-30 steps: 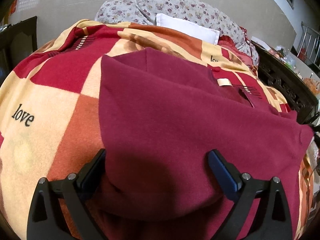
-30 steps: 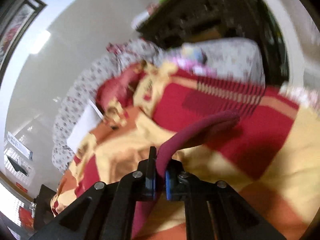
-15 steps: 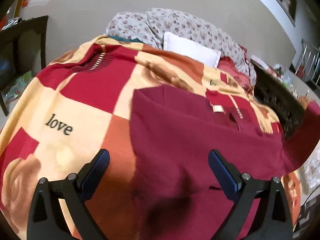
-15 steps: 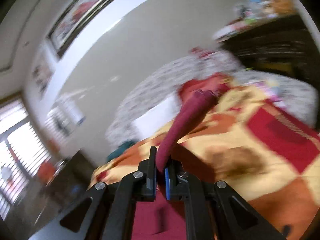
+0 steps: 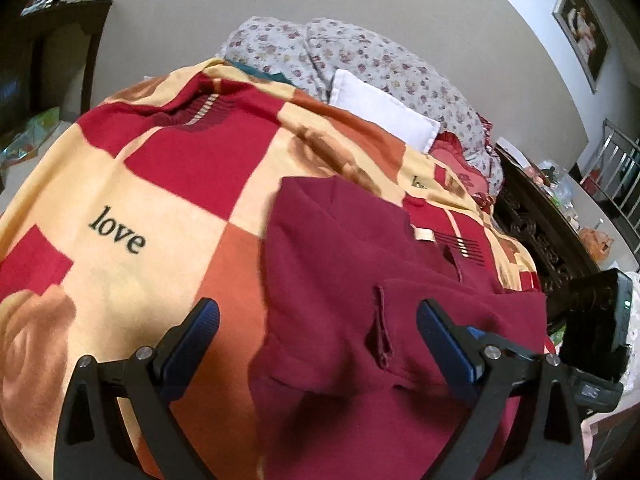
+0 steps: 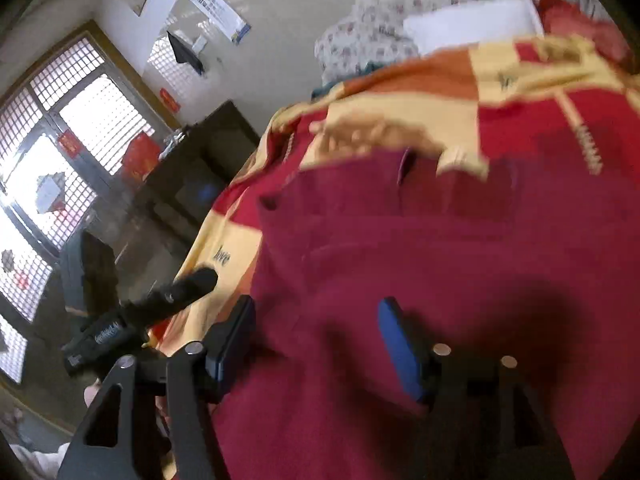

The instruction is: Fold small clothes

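Observation:
A dark red garment (image 5: 360, 280) lies on a checked red, orange and cream blanket (image 5: 160, 200) on a bed, with one sleeve folded over its body. My left gripper (image 5: 318, 320) is open and empty above the garment's near left edge. My right gripper (image 6: 318, 332) is open and empty just above the garment (image 6: 440, 260); its body shows at the right in the left wrist view (image 5: 592, 320). The left gripper's body shows at the left in the right wrist view (image 6: 140, 316).
A white pillow (image 5: 380, 112) and a floral quilt (image 5: 360, 56) lie at the bed's head. A dark carved cabinet (image 5: 540, 236) stands right of the bed. A dark table (image 6: 192, 184) stands left of it, below windows (image 6: 60, 140).
My right gripper carried the sleeve across the garment, opened and let it go; it now hovers over the cloth. My left gripper has drawn back and up from the garment.

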